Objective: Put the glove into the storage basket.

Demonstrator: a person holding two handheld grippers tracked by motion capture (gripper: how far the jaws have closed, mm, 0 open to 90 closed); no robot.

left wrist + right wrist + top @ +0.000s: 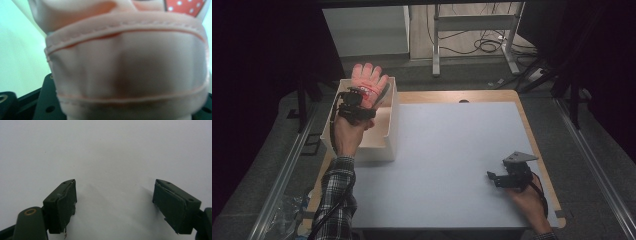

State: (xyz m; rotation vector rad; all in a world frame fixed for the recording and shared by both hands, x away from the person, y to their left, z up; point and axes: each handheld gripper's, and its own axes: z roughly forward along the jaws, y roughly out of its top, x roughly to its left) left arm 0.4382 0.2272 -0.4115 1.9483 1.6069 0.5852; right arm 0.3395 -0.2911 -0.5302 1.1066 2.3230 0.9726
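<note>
Above the white bin (389, 135), the left gripper (362, 100) clamps a pink glove (368, 80) by its cuff (right gripper (493, 178) idle, jaws apart, well clear), so a loosening grip risks fingers snagging the bin's rim.

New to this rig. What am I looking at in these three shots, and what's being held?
No robot arm here: a person holds a two-jaw tool in each hand at a table. The high view looks down from above the person's side. The other two views come from cameras riding on each tool. The left tool grips a pink glove above a white bin at the table's left edge; up close, its camera sees the glove's cuff. The right tool rests low over the white table surface, and the right gripper view shows its jaws standing apart with nothing between them.
</note>
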